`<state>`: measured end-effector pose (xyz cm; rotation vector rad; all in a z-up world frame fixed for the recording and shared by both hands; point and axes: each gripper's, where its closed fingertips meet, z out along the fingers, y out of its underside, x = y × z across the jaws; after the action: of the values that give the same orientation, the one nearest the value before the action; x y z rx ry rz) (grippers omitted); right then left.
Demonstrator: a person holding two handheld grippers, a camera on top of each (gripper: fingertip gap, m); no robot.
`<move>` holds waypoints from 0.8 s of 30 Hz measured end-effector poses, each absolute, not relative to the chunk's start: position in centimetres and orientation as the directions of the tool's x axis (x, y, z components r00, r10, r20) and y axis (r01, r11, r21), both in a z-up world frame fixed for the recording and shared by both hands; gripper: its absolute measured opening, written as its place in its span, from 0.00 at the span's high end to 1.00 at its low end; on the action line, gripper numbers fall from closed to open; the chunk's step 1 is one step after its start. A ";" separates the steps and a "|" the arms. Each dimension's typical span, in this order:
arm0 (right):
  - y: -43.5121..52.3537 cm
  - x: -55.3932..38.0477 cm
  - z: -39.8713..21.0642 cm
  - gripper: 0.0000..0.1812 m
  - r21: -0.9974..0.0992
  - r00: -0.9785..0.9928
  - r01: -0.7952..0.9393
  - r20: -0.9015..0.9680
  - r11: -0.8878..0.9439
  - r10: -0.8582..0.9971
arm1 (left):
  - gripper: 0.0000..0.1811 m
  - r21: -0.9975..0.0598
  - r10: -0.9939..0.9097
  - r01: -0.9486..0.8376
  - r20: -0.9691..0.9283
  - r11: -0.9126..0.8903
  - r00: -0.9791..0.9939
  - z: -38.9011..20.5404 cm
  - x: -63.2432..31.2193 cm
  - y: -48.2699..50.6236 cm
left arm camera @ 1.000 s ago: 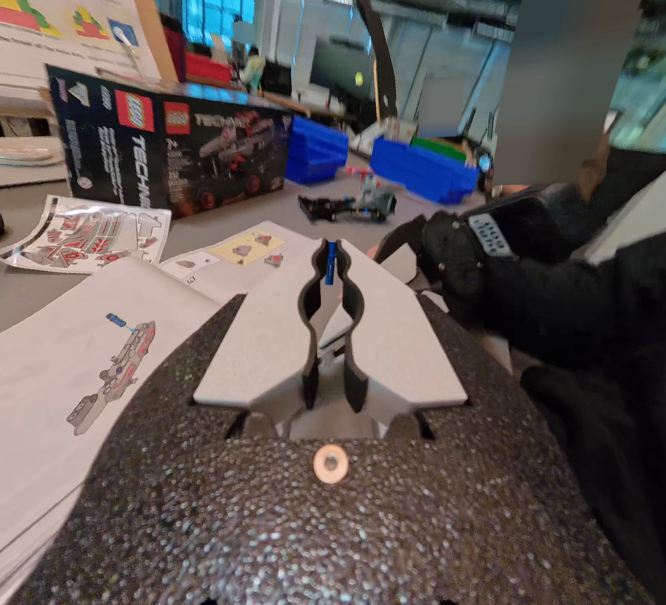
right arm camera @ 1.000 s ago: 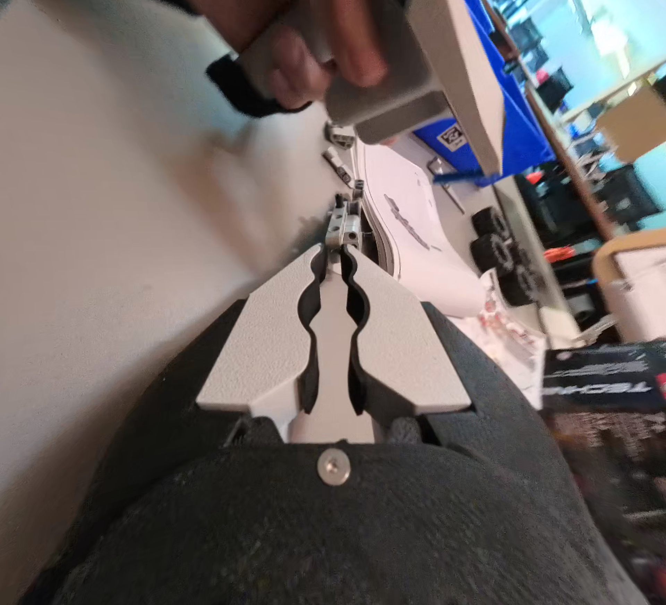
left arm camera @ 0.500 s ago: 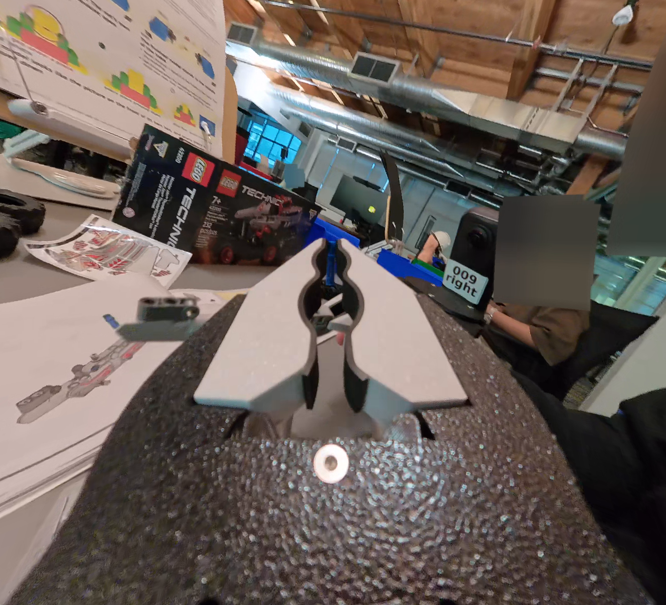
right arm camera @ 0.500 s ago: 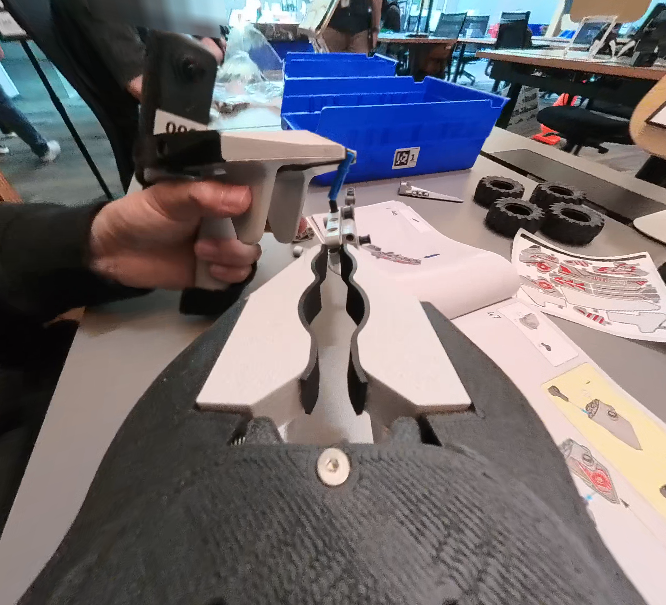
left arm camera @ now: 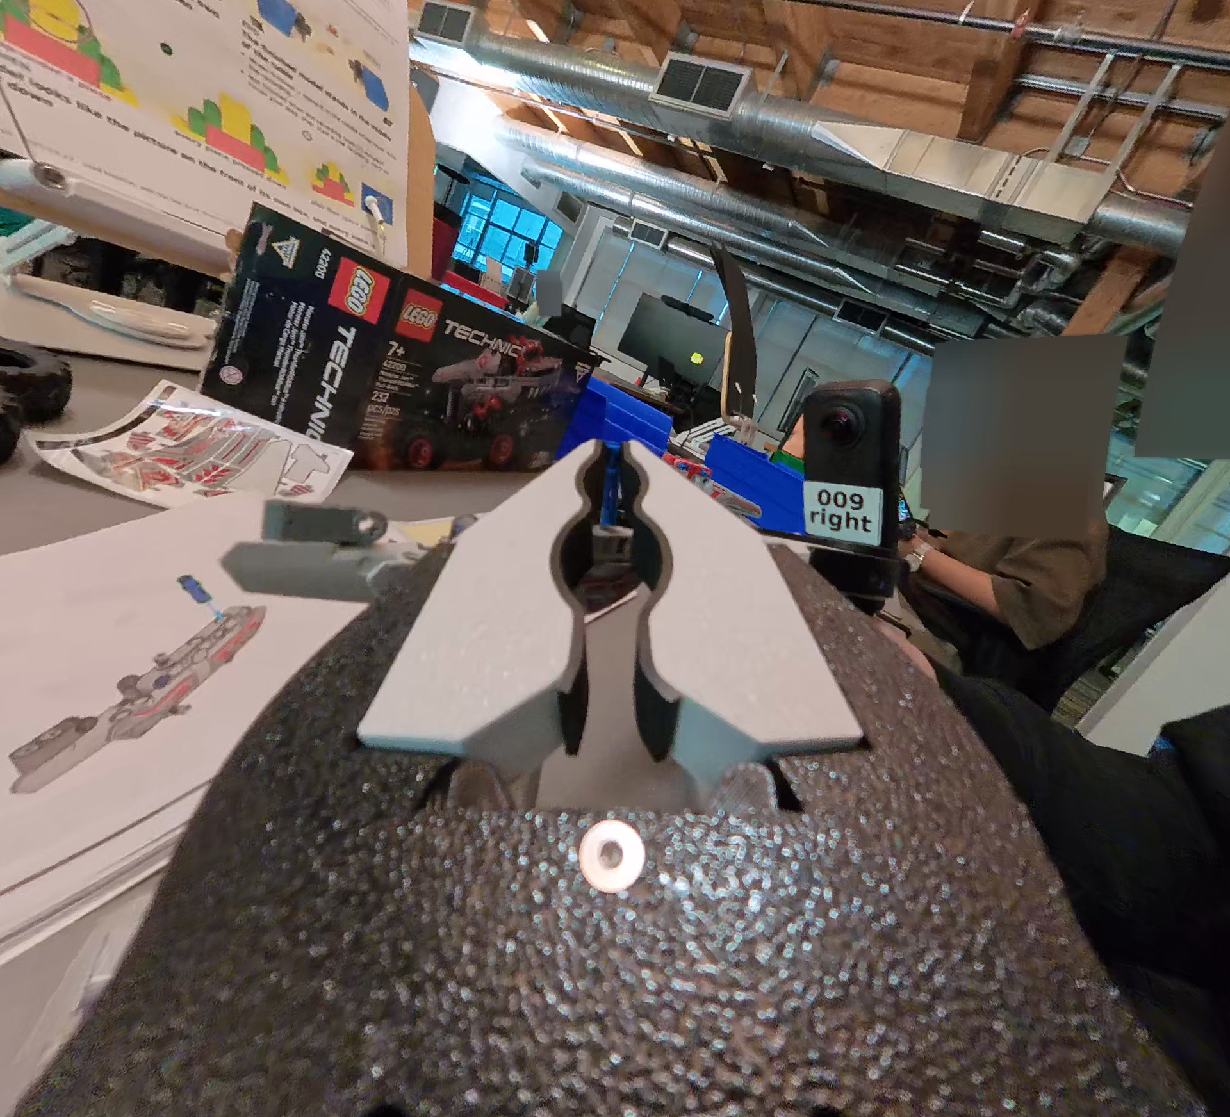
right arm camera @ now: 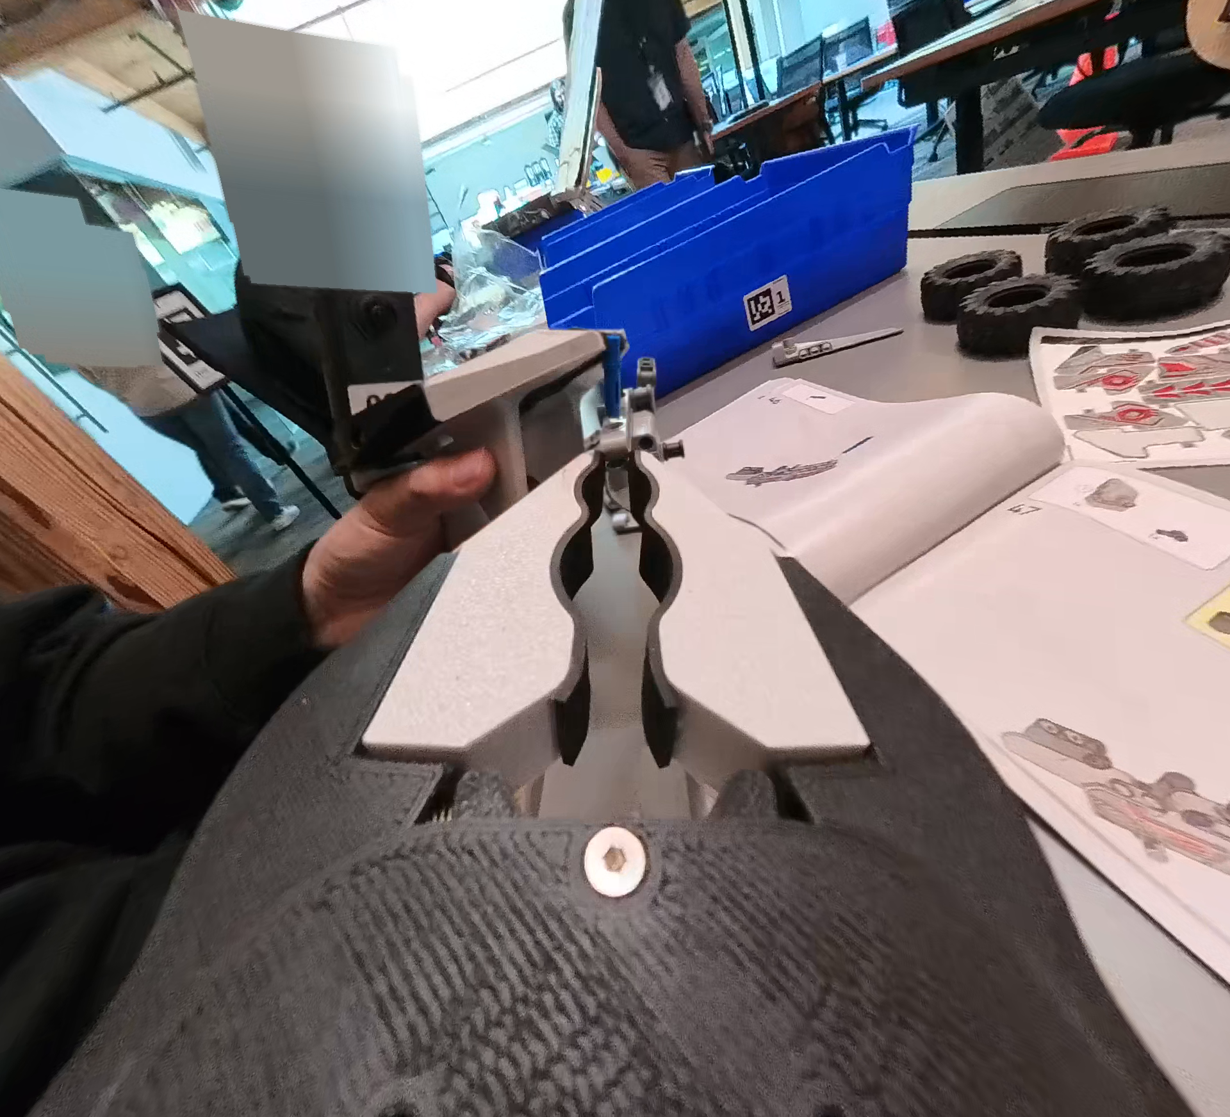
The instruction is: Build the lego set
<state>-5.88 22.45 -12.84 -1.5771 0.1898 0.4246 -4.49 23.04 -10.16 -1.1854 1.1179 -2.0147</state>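
Note:
My left gripper [left arm camera: 610, 453] is shut on a thin blue pin [left arm camera: 609, 483] that stands upright between its tips. My right gripper [right arm camera: 617, 466] is shut on a grey lego assembly [right arm camera: 633, 416] and holds it above the table. In the right wrist view the left gripper [right arm camera: 602, 346], held in a hand, comes in from the left. Its blue pin [right arm camera: 612, 370] hangs just left of the assembly's upright grey beam. I cannot tell if they touch. An end of the grey assembly [left arm camera: 313, 546] shows left of my left fingers. The right gripper's camera body [left arm camera: 852, 459] stands to the right.
An open instruction booklet [right arm camera: 898, 473] lies under the grippers. Blue bins [right arm camera: 732, 273] stand behind it. Black tyres [right arm camera: 1078, 266], a sticker sheet [right arm camera: 1145, 393] and a grey wedge piece [right arm camera: 832, 343] lie at the right. The lego box [left arm camera: 373, 353] stands at the back. People are nearby. Less than 4 cm separates the two grippers' tips.
Both grippers have lifted and turned from one second ago. Since half a second ago the left gripper's blue pin has come closer to the assembly's upright beam.

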 end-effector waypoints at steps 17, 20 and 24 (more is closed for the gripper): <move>22.1 -5.5 -12.2 0.97 -0.851 0.838 -0.525 -0.520 -0.014 0.165 | 0.99 -0.855 -0.767 0.031 0.447 -0.517 -0.461 -9.8 -4.6 23.0; 22.0 -5.3 -12.4 0.97 -0.844 0.831 -0.536 -0.531 -0.018 0.164 | 0.99 -0.856 -0.763 -0.006 0.464 -0.517 -0.451 -10.2 -4.4 22.8; 22.0 -5.4 -13.4 0.97 -0.850 0.839 -0.521 -0.527 -0.078 0.136 | 0.99 -0.854 -0.752 -0.082 0.495 -0.515 -0.436 -11.4 -4.2 22.6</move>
<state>-5.42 21.96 -13.44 -1.5618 0.3148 0.5582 -4.16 22.56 -11.41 -1.3163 1.1976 -1.9990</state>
